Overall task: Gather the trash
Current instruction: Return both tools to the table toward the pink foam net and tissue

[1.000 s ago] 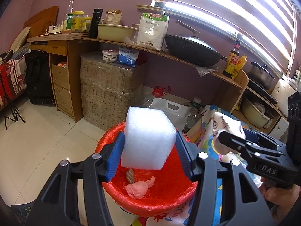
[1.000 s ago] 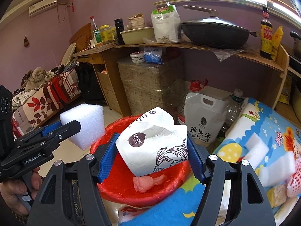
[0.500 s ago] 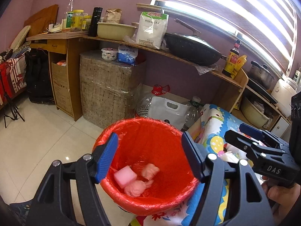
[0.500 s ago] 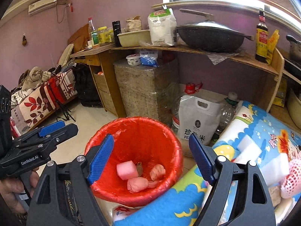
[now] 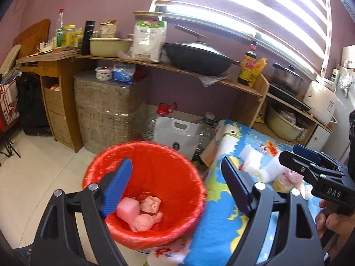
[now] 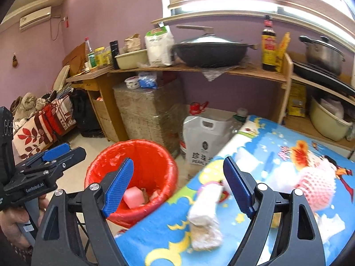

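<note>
Plainly found the trash bin (image 5: pixel 142 143) down on the pale floor, round and lined with a glossy red bag, hard against the edge of the worktop (image 5: pixel 221 228) with its blue cartoon cloth. Saw at its bottom a pink foam block (image 5: pixel 127 209) beside some crumpled pinkish scraps (image 5: pixel 150 204), all tinted by the liner. Held the left tongs (image 5: pixel 175 161) spread wide and gripping nothing, above the bin's right rim, with the left blue pad over the bin's mouth and the right pad over the worktop edge. Kept the right tongs (image 6: pixel 177 159) equally wide and empty, further over the worktop, with the bin low and left of the left pad. Caught more trash on the cloth between and ahead of the right pads: a folded white wad (image 6: pixel 206 201), blurred, with a rough beige piece (image 6: pixel 206 232) just below and touching it. Spotted a pink-and-white foam net (image 6: pixel 317 186) to the right, beyond the right pad, and pale foam pieces (image 5: pixel 255 155) near the worktop's far edge, too smeared to count. Glimpsed each tool from the other's camera, both side-on, so could not judge the gap from there. Noted a white rice bag (image 6: pixel 206 141) upright on the floor behind the bin, beside the worktop corner.
</note>
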Motion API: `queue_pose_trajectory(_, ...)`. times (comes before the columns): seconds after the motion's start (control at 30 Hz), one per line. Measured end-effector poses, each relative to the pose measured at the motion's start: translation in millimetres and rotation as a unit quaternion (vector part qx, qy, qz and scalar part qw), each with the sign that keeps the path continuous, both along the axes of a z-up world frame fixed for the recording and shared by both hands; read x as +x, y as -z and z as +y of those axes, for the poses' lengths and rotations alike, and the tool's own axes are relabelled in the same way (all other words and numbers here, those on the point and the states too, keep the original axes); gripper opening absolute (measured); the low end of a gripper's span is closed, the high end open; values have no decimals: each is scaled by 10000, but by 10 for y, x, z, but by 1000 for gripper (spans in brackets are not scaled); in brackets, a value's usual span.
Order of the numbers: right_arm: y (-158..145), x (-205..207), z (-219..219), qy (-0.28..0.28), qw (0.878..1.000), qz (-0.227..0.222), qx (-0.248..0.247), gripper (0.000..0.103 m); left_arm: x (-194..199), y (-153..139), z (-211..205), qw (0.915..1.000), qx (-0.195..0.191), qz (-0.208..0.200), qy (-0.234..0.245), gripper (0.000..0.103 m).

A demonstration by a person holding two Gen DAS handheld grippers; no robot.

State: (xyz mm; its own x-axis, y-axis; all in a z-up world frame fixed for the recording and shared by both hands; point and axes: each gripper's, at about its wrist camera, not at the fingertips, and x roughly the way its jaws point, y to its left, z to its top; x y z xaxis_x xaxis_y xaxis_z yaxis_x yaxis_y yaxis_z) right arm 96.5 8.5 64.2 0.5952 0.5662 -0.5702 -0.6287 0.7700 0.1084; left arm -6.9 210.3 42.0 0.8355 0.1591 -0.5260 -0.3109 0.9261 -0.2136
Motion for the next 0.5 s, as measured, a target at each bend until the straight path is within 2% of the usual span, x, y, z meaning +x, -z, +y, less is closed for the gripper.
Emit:
queue_pose_trajectory(0.13,-19,-28,-318,233,9997,-26,28,79,61,-15,-174,9999,-11,26,144,83)
queue_pose_trajectory(0.5,32,-26,-1269,1000,9950,-8,44,81,280,-63,-815,9974,135,7,703,83)
